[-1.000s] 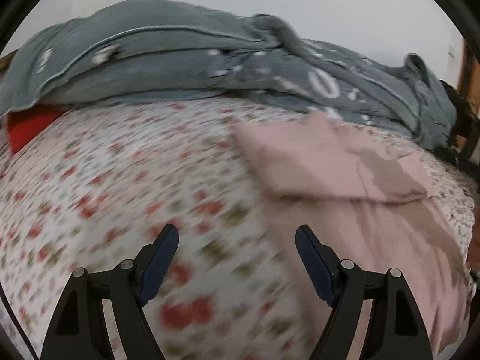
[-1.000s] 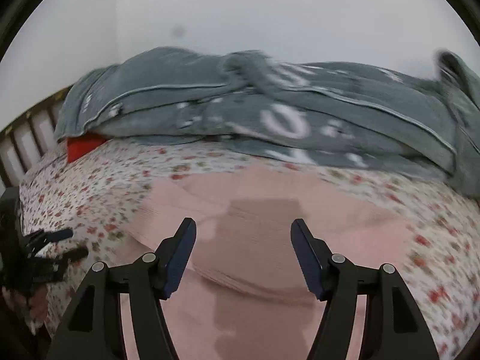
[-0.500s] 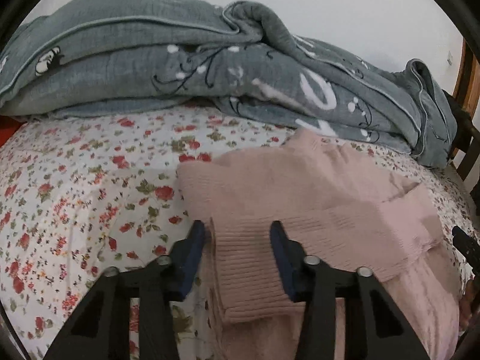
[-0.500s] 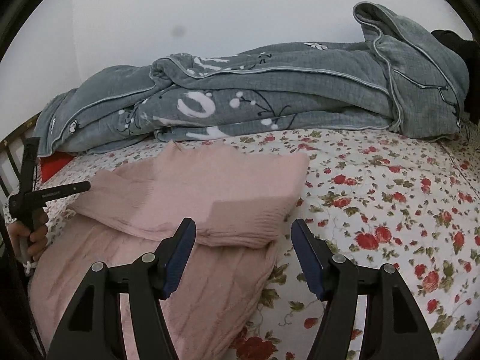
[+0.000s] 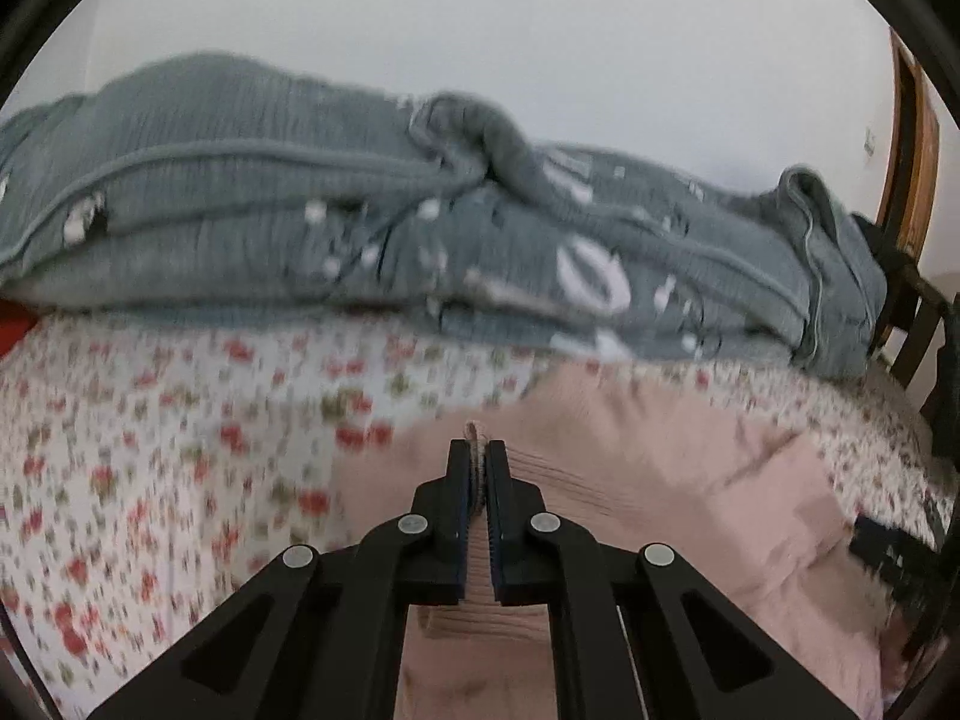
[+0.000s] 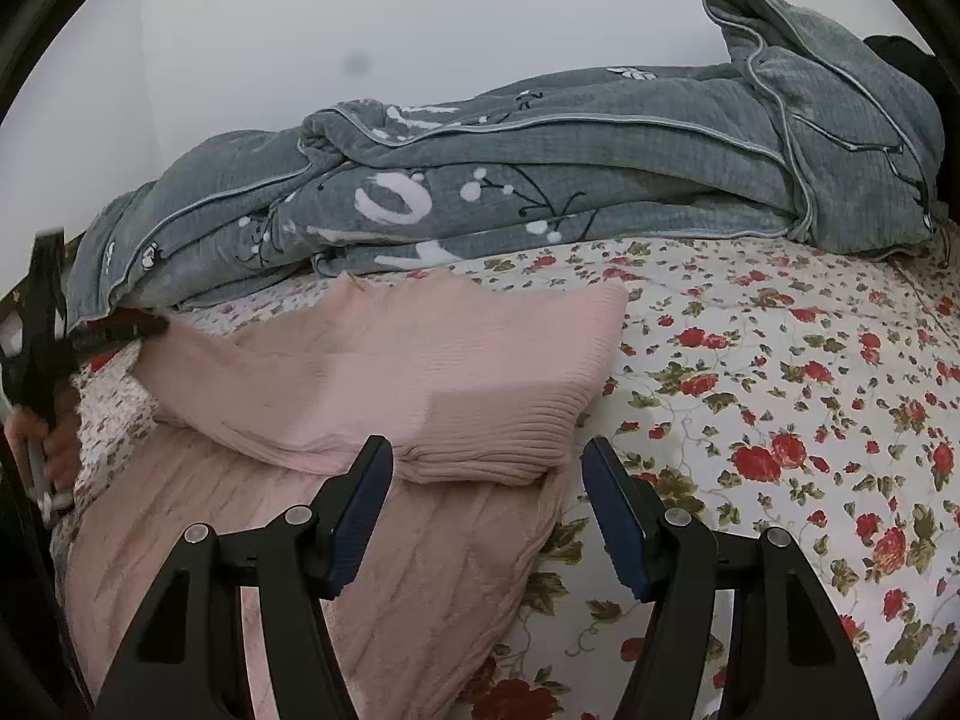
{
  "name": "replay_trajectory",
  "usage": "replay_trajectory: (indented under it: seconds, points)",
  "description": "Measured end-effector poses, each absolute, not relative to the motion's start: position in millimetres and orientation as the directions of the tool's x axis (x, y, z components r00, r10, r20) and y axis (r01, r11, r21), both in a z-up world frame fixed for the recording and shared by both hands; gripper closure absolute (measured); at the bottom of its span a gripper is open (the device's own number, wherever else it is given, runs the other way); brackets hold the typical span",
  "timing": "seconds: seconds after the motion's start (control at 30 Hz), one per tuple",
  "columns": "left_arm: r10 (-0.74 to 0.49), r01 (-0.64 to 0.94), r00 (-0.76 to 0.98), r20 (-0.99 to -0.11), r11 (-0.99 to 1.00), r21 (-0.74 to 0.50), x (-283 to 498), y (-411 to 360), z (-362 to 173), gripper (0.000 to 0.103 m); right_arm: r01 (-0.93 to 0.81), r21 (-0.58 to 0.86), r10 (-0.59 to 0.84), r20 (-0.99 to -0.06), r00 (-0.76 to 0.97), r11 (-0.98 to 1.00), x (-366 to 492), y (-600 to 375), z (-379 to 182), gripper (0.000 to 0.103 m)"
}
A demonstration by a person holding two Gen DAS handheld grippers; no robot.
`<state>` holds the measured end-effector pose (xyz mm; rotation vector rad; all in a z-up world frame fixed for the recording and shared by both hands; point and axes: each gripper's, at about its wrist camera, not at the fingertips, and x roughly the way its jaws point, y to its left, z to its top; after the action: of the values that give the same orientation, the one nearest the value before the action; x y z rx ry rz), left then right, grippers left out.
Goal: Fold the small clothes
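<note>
Through the left wrist camera I see my left claw [image 5: 478, 468] pinched nearly shut on a ribbed edge of the pink knit sweater [image 5: 648, 474], a thin ridge of knit poking up between the pads; half a second ago this claw stood open astride that edge. The view is motion-blurred. The sweater lies on the floral bedsheet [image 5: 150, 432], in front of a rumpled grey quilted comforter [image 5: 252, 192]. Through the right wrist camera my right claw [image 6: 487, 501] is spread wide, gripping nothing, above the sweater [image 6: 384, 372], as before. The soft, fine-ribbed garment lies folded, a thick layer over a flatter one, long axis running from near left to far right across the bedsheet [image 6: 780, 372]. The comforter [image 6: 540, 180] is heaped behind.
</note>
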<state>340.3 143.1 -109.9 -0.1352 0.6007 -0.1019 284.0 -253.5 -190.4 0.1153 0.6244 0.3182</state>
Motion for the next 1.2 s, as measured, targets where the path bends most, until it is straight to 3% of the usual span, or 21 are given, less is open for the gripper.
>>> replay_trajectory:
  seconds: [0.1,0.27,0.4,0.67,0.93,1.2]
  points:
    - [-0.094,0.017,0.819,-0.566,0.990,-0.140,352.1,144.1,-110.3,0.097,-0.251,0.209,0.326,-0.559,0.762,0.945,285.1,-254.5,-191.3,0.038]
    - [-0.054,-0.044,0.731,-0.680,0.991,-0.127,360.3,154.7,-158.5,0.097,-0.243,0.216,0.324,-0.566,0.758,0.946,287.1,-255.5,-193.8,0.038]
    - [-0.071,-0.061,0.724,-0.686,0.984,-0.166,357.1,166.5,-176.7,0.093,-0.232,0.199,0.305,-0.585,0.752,0.952,290.5,-252.8,-196.0,0.038]
    - [-0.061,-0.077,0.742,-0.668,0.982,-0.175,351.4,167.8,-183.5,0.054,-0.221,0.183,0.287,-0.612,0.737,0.958,294.8,-250.8,-200.1,0.038]
    - [-0.046,-0.034,0.744,-0.666,0.994,-0.106,350.9,151.5,-179.9,0.046,-0.201,0.177,0.268,-0.625,0.733,0.963,297.1,-252.4,-201.3,0.038]
    - [-0.048,-0.038,0.742,-0.668,0.993,-0.114,350.9,152.6,-179.2,0.043,-0.177,0.194,0.261,-0.630,0.732,0.965,298.4,-256.7,-202.0,0.038]
